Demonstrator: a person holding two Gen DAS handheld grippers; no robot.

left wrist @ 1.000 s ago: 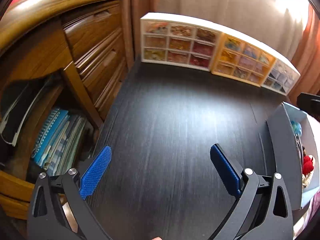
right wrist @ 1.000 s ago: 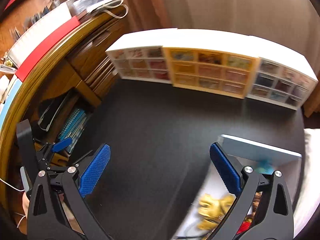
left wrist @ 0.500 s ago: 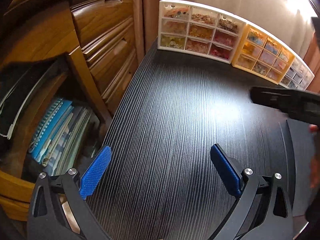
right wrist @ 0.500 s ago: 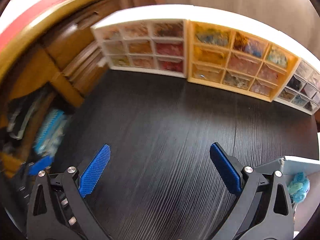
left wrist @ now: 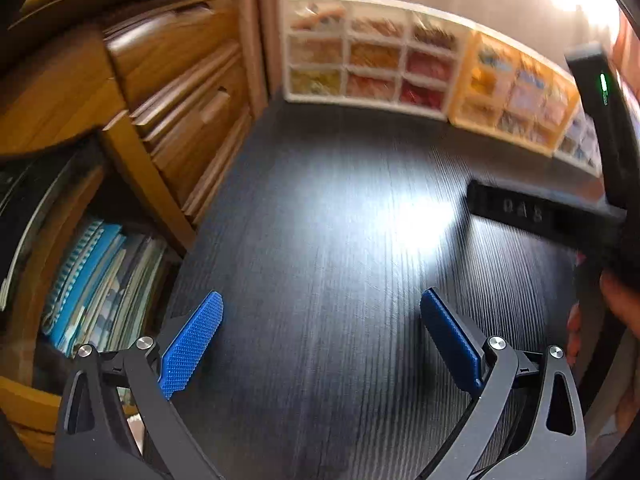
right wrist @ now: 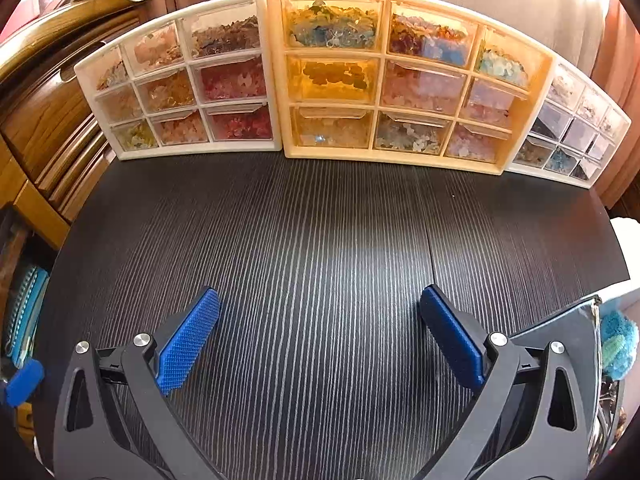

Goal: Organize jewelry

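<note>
Left wrist view, far left: wooden cabinet (left wrist: 172,80) with drawers, books (left wrist: 92,276) on its lower shelf. Lower centre: left gripper (left wrist: 320,336), blue fingers wide apart and empty, above the dark table (left wrist: 320,208). Upper centre to right: blurred bead drawer units. Right edge: the right gripper's black body, held by a hand (left wrist: 616,300), now larger in frame than half a second ago.

Right wrist view, upper left to right: white drawer unit (right wrist: 184,88), orange drawer unit (right wrist: 400,80), second white unit (right wrist: 572,128), closer and sharper than before. Lower centre: right gripper (right wrist: 320,332), fingers spread, empty. Lower right corner: open box (right wrist: 592,320) with jewelry, including a turquoise piece (right wrist: 618,344).
</note>
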